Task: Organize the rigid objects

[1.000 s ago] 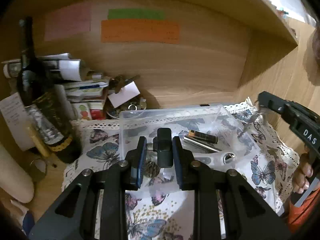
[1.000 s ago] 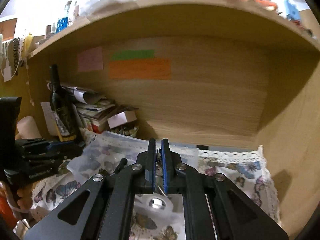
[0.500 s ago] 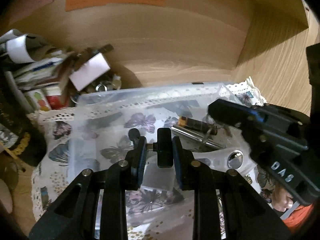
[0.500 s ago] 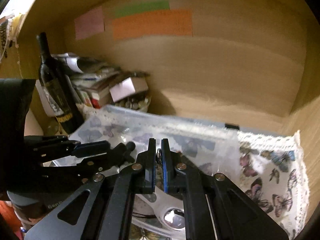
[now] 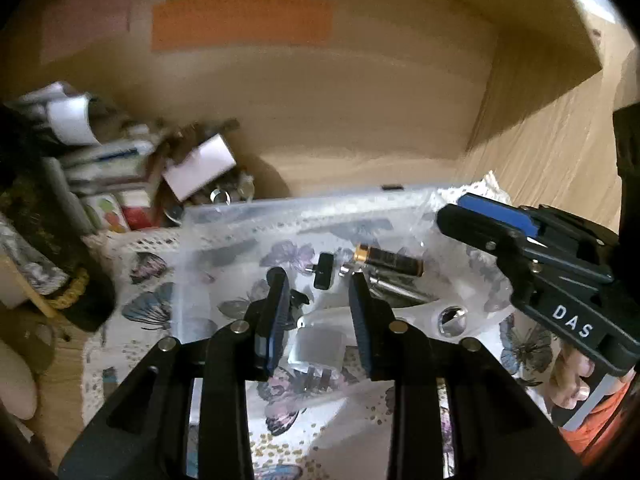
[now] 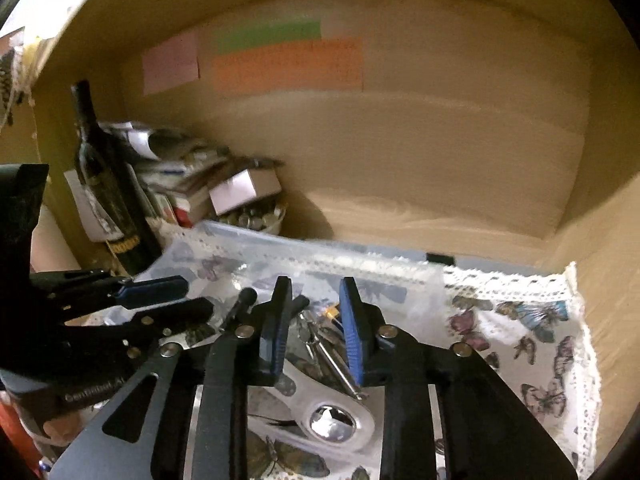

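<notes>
A clear plastic bin (image 5: 224,220) sits on a butterfly cloth inside a wooden shelf. In it lie a black knob screw (image 5: 323,270), a brown battery (image 5: 390,258), a metal rod (image 5: 400,290) and a white opener with a shiny round end (image 5: 452,315). My left gripper (image 5: 318,284) is open and empty, just short of the knob screw. My right gripper (image 6: 314,292) is open and empty over the bin, above the metal rod (image 6: 332,354) and the white opener (image 6: 332,420). The right gripper also shows at the right of the left wrist view (image 5: 520,236).
A dark wine bottle (image 6: 106,184) stands at the left beside a pile of papers and boxes (image 6: 192,184) and a bowl of small metal parts (image 6: 256,216). Coloured paper notes (image 6: 288,64) hang on the back wall. The shelf's side wall (image 6: 600,240) is close on the right.
My left gripper opened and let go of the black knob screw, which now lies in the bin. My right gripper also opened. Both moved in over the bin.
</notes>
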